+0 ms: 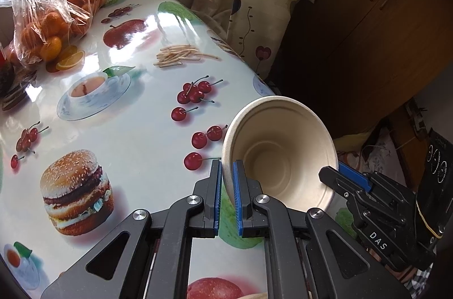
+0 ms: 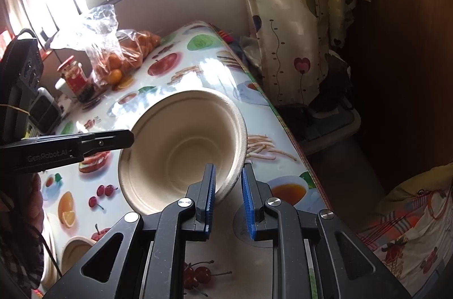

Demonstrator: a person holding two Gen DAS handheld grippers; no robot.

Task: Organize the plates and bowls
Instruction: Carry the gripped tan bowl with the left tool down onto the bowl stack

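Both hand-held grippers pinch one beige paper bowl (image 1: 279, 154) by its rim, holding it tilted over the near edge of the surface (image 1: 136, 112). From its own camera, the left hand-held gripper (image 1: 226, 194) has its blue pads pressed on the rim at about 8 o'clock of the bowl — the right hand-held gripper (image 2: 228, 195) clamps the opposite side, at about 4 o'clock. A bag of oranges (image 1: 48, 16) sits at 10 o'clock on the fruit-printed cloth. Another bowl (image 2: 75, 251) rests at 7 o'clock in the right camera's view — partly hidden.
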